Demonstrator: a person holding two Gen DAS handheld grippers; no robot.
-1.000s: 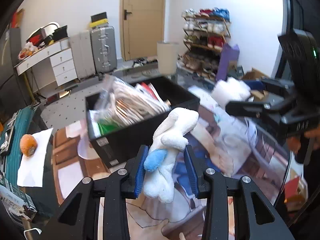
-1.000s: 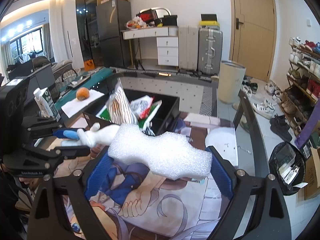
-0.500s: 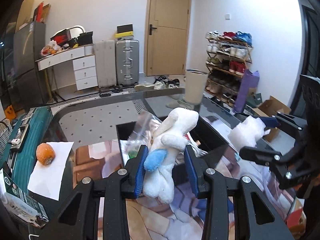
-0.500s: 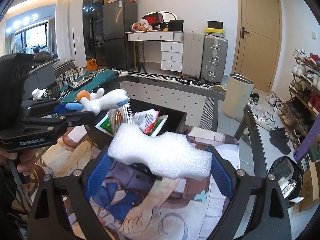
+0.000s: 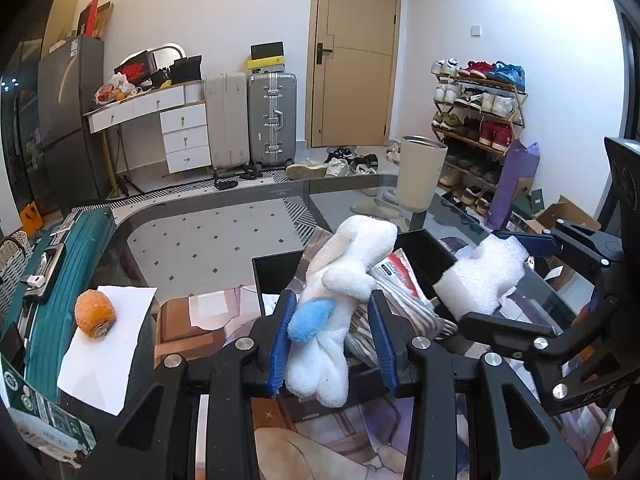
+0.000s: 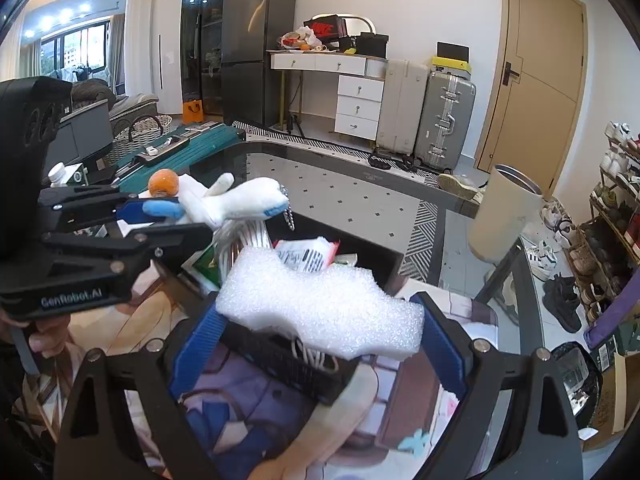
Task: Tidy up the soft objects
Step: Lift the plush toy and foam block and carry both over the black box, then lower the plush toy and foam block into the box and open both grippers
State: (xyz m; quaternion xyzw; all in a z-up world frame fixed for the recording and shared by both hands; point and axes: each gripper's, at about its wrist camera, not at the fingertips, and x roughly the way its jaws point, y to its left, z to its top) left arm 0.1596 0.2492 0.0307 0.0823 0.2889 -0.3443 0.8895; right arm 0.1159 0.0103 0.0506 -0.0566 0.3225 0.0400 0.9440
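Left claw point(image 5: 332, 344): its two blue-padded fingers are clamped on the lower body of a white plush toy point(image 5: 340, 280), which stands upright between them, head uppermost and one blue limb lying against the left pad. The toy is held in the air above the near edge of a black bin point(image 5: 424, 248) that stands on the tabletop point(image 5: 208, 232).

Right claw point(image 6: 320, 340): its blue pads grip the two ends of a white foam block point(image 6: 320, 300), which spans the gap crosswise and lies level. The block hangs over the near wall of the same black bin point(image 6: 280, 360). In the right wrist view the left claw point(image 6: 168, 220) enters from the left, holding the plush toy point(image 6: 236, 200) horizontally over the bin's far-left part; a small bead chain hangs from the toy.

The bin holds packets and a striped bundle point(image 5: 400, 300). On the tabletop, well left of the bin, an orange point(image 5: 95, 313) rests on a sheet of white paper point(image 5: 104, 344).
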